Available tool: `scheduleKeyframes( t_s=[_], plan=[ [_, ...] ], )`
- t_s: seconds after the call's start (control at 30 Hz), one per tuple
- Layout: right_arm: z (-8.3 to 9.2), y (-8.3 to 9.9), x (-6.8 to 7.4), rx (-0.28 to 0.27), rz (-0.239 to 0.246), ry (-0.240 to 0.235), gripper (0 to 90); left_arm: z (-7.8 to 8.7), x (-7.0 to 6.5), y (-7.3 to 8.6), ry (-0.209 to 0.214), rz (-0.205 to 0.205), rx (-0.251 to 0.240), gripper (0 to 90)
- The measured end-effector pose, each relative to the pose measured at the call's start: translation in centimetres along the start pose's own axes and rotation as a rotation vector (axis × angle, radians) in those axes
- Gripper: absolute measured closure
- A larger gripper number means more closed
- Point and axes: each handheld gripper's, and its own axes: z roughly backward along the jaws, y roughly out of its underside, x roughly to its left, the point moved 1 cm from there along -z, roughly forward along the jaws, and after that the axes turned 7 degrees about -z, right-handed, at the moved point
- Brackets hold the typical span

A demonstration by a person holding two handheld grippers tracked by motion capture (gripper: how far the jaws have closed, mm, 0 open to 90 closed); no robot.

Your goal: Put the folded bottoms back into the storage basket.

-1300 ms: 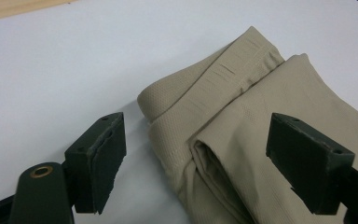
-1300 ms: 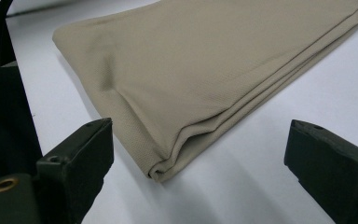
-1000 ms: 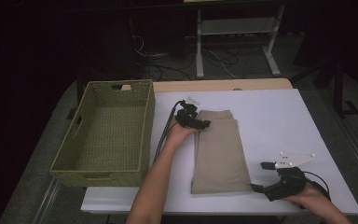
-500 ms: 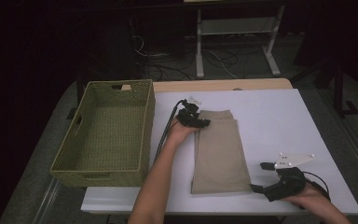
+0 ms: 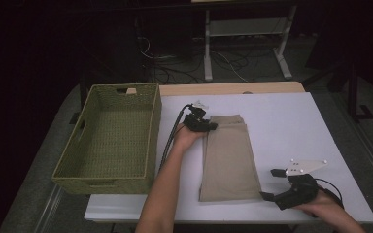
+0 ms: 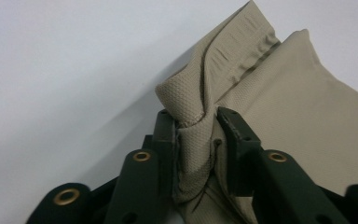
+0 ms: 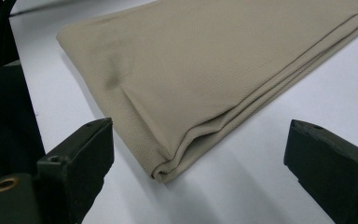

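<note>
Nearest to you, your right hand [image 5: 328, 206] rests on the near right part of the table [image 5: 291, 121] and holds the right gripper [image 5: 272, 187] just beside the near right corner of the trousers [image 5: 228, 158]. In the right gripper view its jaws stand wide apart and grasp nothing: the folded corner of the trousers [image 7: 205, 84] lies on the table ahead of them, in line with the gap, and neither jaw touches the cloth. The trousers are beige, folded into a long narrow stack that lies flat near the middle of the white table, running from the near edge toward the far side. Your left forearm comes up from the near edge along the left side of the stack, and your left hand [image 5: 187, 138] holds the left gripper [image 5: 209, 126] at the far left corner of the trousers. Its jaws have just been closing, and in the left gripper view they are clenched on a bunched fold of the trousers [image 6: 279, 93], the cloth puckered up between the two pads and pressed by both. To the left of your arm, well apart from the trousers, a green woven basket [image 5: 73, 160] sits at the left edge of the table. Beyond the far edge, cables lie on the dark floor below a white frame [image 5: 245, 34].
</note>
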Motion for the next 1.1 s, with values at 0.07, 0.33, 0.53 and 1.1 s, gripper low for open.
scheduleKeyframes(
  t_s=[0.07,0.33,0.53,1.1],
  plan=[
    [0.0,0.0,0.0,0.001,0.002,0.0,8.1,0.1,0.0,0.0,0.012,0.009,0.003,74.6],
    [-0.1,0.0,0.1,0.005,0.008,-0.008,9.5,0.2,-0.1,-0.1,0.012,0.012,0.017,78.7],
    [-0.3,0.9,0.5,0.037,0.005,-0.02,14.5,0.2,-0.3,-0.3,-0.004,0.009,0.026,78.6],
    [-2.4,1.0,1.6,0.096,0.081,-0.017,35.0,0.2,-0.2,-0.2,0.001,0.033,0.02,78.4]
  ],
)
